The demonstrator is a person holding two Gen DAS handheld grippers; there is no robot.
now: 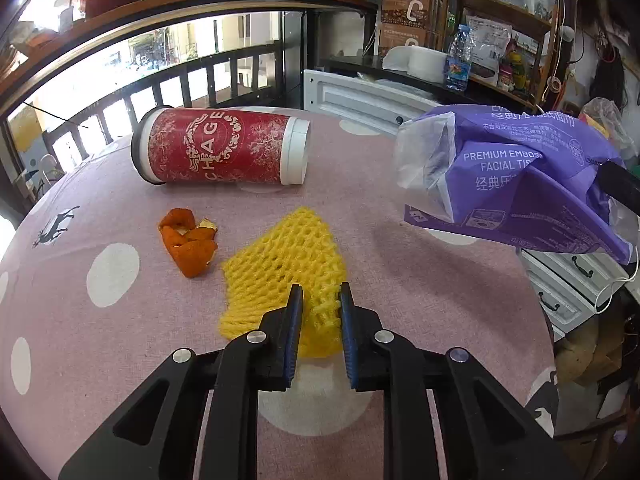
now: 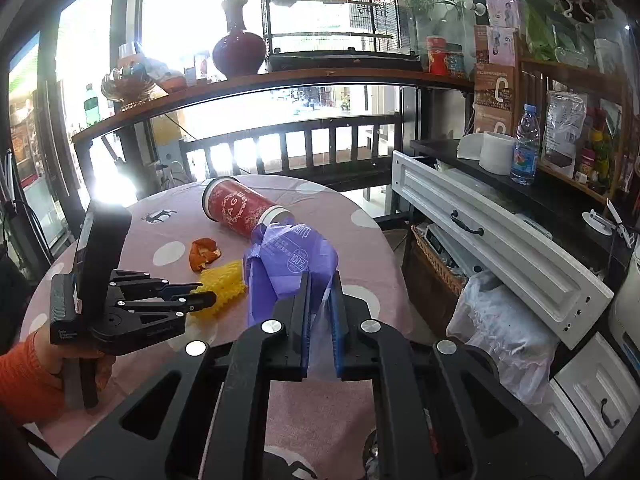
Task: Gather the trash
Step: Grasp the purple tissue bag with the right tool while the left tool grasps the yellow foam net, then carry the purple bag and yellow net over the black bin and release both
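Observation:
A yellow foam fruit net [image 1: 280,264] lies on the pink round table [image 1: 400,280]. My left gripper [image 1: 320,300] has its jaws around the net's near edge, closed onto it. Orange peel [image 1: 188,242] lies to the net's left. A red paper cup [image 1: 220,150] lies on its side behind. My right gripper [image 2: 320,284] is shut on a purple tissue wrapper [image 2: 288,264] and holds it above the table's right side; the wrapper shows in the left wrist view [image 1: 520,184]. The right wrist view also shows the left gripper [image 2: 200,296], net [image 2: 222,284], peel [image 2: 204,254] and cup [image 2: 240,208].
A white cabinet with drawers [image 2: 500,240] stands right of the table, with a wicker basket [image 2: 436,264] and a plastic bag [image 2: 504,328] below. A railing [image 2: 300,148] and a shelf with a red vase [image 2: 238,52] are behind. A water bottle [image 2: 524,144] stands on the counter.

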